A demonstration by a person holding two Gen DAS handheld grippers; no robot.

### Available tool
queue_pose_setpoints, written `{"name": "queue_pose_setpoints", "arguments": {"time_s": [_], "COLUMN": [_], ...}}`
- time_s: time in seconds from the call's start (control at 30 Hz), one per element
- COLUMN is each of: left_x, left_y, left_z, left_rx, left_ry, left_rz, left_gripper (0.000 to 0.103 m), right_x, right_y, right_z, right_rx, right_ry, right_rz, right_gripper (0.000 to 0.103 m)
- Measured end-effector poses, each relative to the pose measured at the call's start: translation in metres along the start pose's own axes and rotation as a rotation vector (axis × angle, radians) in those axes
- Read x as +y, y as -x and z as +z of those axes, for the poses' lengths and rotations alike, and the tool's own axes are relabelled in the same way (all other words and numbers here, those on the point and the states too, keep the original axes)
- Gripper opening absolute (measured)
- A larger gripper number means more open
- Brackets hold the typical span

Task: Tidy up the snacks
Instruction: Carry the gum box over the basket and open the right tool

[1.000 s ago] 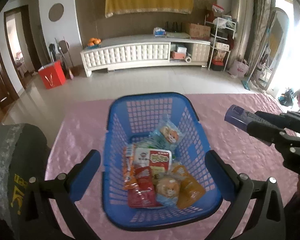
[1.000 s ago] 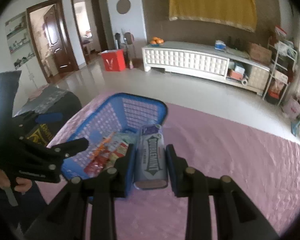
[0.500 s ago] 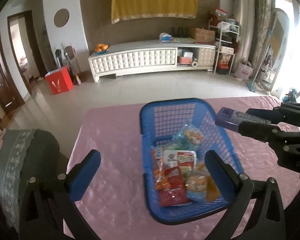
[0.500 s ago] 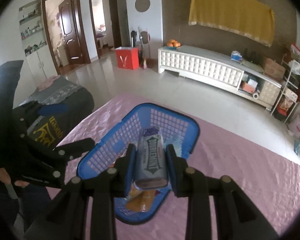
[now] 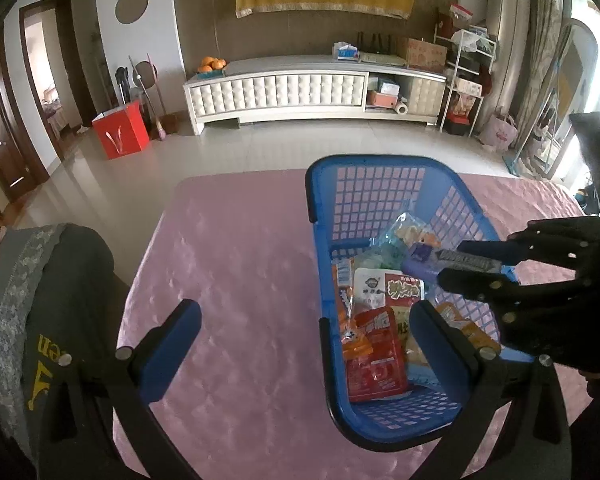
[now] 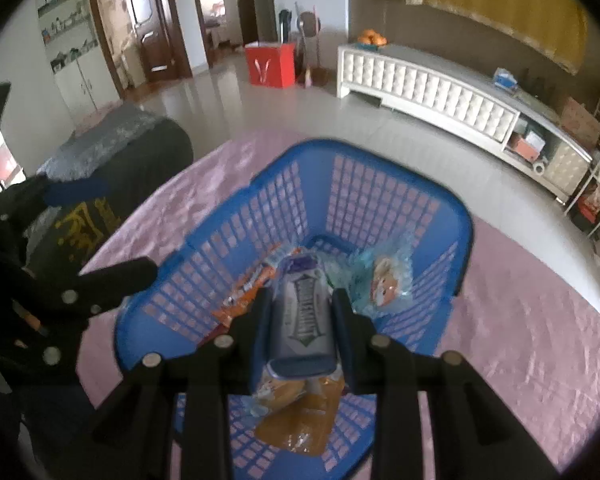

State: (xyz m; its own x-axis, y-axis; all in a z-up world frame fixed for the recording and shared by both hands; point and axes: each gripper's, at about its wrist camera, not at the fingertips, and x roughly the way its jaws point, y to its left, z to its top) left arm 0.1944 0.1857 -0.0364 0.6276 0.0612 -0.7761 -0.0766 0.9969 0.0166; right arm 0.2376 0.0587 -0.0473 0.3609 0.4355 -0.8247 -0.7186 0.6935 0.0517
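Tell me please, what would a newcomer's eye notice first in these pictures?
First, the blue basket on the pink tablecloth, already holding several snack packets. Next, the right gripper, clamped on a purple gum pack above the basket's inside. The left gripper stands wide open and empty, one finger over the basket.

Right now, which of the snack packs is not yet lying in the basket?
The purple gum pack, clamped in the right tongs above the blue basket; every other pack lies on the basket floor.
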Motion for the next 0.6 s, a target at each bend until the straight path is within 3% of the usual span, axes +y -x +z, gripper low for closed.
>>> {"name": "queue_pose_setpoints", "arguments": {"time_s": [0.37, 0.4, 0.47, 0.6], "left_x": [0.007, 0.008, 0.007, 0.004], "left_y": [-0.005, -0.005, -0.004, 0.006], "left_z": [-0.005, -0.006, -0.008, -0.012], "left_rx": [0.007, 0.007, 0.007, -0.029], "left_ry": [0.025, 0.027, 0.023, 0.026], "left_rz": [0.008, 0.005, 0.0, 0.003], "left_gripper": [0.103, 0.103, 0.103, 0.103], "right_x": [0.007, 0.007, 0.006, 0.006], "right_y": [-0.021, -0.021, -0.02, -0.006], "right_z": [0.002, 0.002, 0.001, -0.001], "right_rx": [0.048, 0.051, 0.052, -0.003], "right_ry": [0.054, 0.055, 0.058, 0.073], "right_rz": [-0.082, -0.087, -0.09, -0.111], "right_gripper": [0.037, 0.041, 0.075, 0.084]}}
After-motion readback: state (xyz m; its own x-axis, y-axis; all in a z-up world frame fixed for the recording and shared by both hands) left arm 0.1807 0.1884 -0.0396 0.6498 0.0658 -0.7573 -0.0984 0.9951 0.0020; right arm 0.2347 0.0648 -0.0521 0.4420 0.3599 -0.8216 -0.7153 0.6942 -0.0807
